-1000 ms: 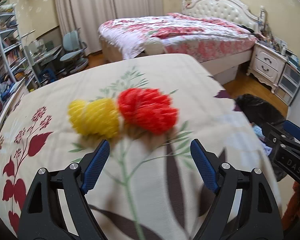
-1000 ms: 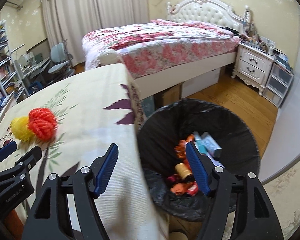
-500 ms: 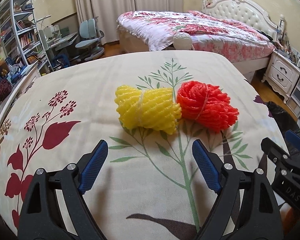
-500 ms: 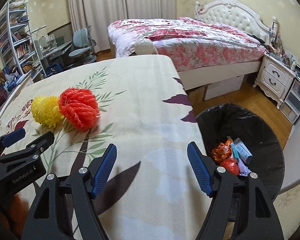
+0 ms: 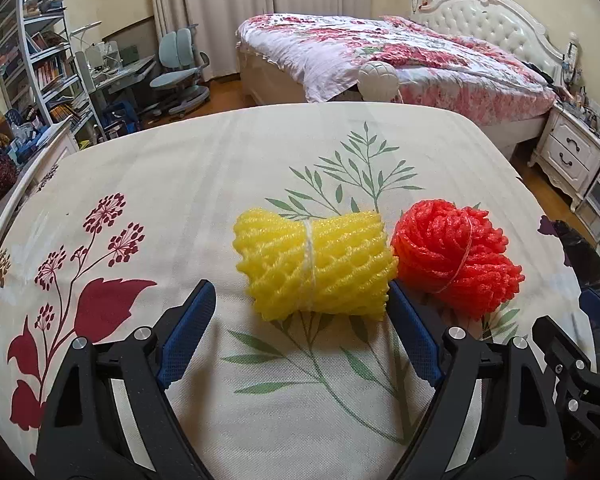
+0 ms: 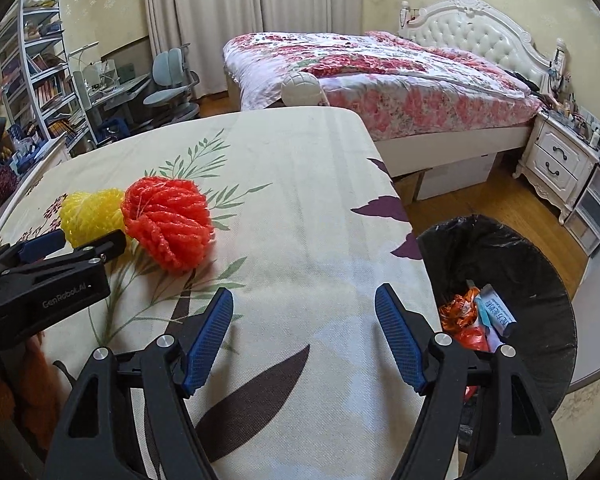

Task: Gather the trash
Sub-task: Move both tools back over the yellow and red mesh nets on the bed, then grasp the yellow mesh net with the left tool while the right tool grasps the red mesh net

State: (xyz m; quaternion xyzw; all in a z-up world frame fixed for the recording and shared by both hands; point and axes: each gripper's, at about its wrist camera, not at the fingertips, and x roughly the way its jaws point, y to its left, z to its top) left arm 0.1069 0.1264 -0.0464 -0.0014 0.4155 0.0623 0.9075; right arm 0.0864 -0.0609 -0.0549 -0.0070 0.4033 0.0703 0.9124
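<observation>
Two bundles of foam netting are all that is left on the tabletop (image 5: 180, 184), and the left gripper (image 5: 300, 312) has closed in on them over the past second: a moment ago the yellow foam net (image 5: 314, 264) sat well ahead of its fingers, and now it lies right at the fingertips, the right-hand pad just beside the bundle's end while the left-hand pad stands clear of it. The jaws are spread wide and press on nothing, so I would say the grasp has not begun and the yellow bundle is the likely next pick. The red foam net (image 5: 456, 260) lies touching the yellow one on its right, which could crowd that finger as it closes. Meanwhile the right gripper (image 6: 304, 336) has swung away from the trash bin (image 6: 540, 256) and back over the tabletop; its jaws are also apart and empty, hovering over bare cloth with the red bundle off to the left. The bin, lined in black and already holding wrappers, stands on the floor just beside the tabletop's right edge. Both grippers tilt downward toward the cloth, the left one low and close to its target, the right one waiting nearer the bin.
</observation>
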